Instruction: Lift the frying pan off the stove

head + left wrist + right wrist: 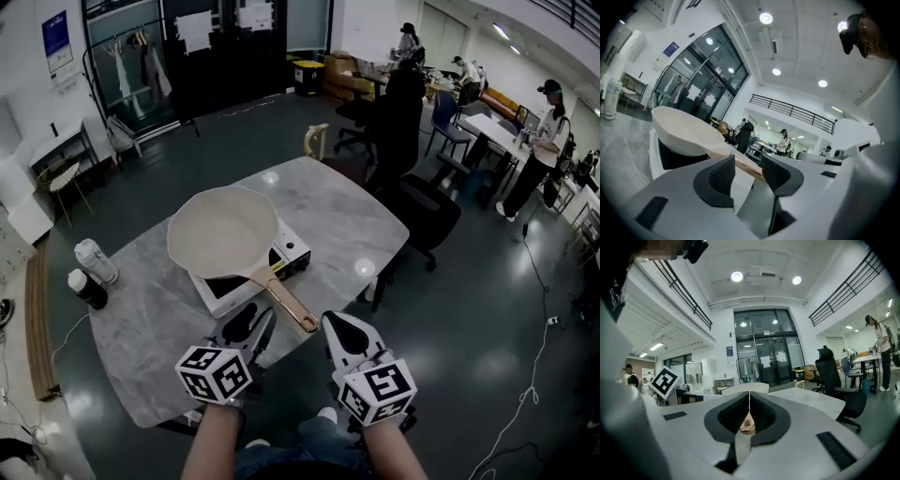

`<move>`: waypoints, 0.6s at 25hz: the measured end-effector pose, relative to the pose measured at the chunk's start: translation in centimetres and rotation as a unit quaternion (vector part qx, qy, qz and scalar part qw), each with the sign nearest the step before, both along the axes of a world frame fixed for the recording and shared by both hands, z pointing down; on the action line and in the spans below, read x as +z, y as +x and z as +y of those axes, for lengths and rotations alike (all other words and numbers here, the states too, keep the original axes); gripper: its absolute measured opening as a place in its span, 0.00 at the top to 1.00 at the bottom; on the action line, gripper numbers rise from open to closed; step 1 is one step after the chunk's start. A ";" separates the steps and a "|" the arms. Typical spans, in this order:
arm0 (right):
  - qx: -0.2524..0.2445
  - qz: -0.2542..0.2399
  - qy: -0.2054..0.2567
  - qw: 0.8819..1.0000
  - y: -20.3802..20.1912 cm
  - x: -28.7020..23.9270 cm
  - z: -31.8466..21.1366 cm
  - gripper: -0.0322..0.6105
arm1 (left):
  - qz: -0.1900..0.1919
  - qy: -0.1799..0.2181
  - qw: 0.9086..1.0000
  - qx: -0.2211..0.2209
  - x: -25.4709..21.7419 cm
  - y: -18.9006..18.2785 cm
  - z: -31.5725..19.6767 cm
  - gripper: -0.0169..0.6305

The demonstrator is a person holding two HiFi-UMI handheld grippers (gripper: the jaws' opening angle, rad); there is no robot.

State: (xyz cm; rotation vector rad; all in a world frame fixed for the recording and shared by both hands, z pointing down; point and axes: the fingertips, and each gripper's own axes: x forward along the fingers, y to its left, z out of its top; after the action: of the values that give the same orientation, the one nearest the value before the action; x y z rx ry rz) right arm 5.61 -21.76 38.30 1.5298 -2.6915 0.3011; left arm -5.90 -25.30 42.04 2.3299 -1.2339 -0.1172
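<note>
On the grey marble-look table (361, 220), the cream round frying pan (223, 234) sits on the white flat portable stove (292, 251), with its copper-coloured handle (286, 302) pointing towards the person. The left gripper (251, 324) stands partly open just left of the handle, with nothing between its pads. The right gripper (335, 324) is pressed fully closed, and the handle's tip is just beside it. The best way, I judge, is to slide the open left gripper around the handle's middle, squeeze firmly, then lift straight up with the pan level. No brand or wording is legible; the blue wall poster (56, 39) is too small to read.
</note>
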 end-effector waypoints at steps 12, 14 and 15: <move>-0.118 -0.005 -0.027 0.993 0.4 1.6 -2.4 0.91 | 0.134 -0.036 0.980 -0.145 0.3 -2.4 0.3 0.64; -0.130 -0.012 -0.034 0.991 0.3 2.1 -2.5 0.91 | 0.138 -0.042 0.977 -0.157 0.8 -2.5 0.7 0.64; -0.137 -0.018 -0.040 0.990 0.3 2.3 -2.5 0.91 | 0.140 -0.046 0.976 -0.162 1.1 -2.6 0.8 0.64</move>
State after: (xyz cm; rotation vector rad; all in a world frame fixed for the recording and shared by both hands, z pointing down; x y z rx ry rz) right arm 5.87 -24.24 40.59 1.1271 -2.8312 0.4216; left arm -8.46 -24.51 43.10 1.9375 -1.4276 -0.4715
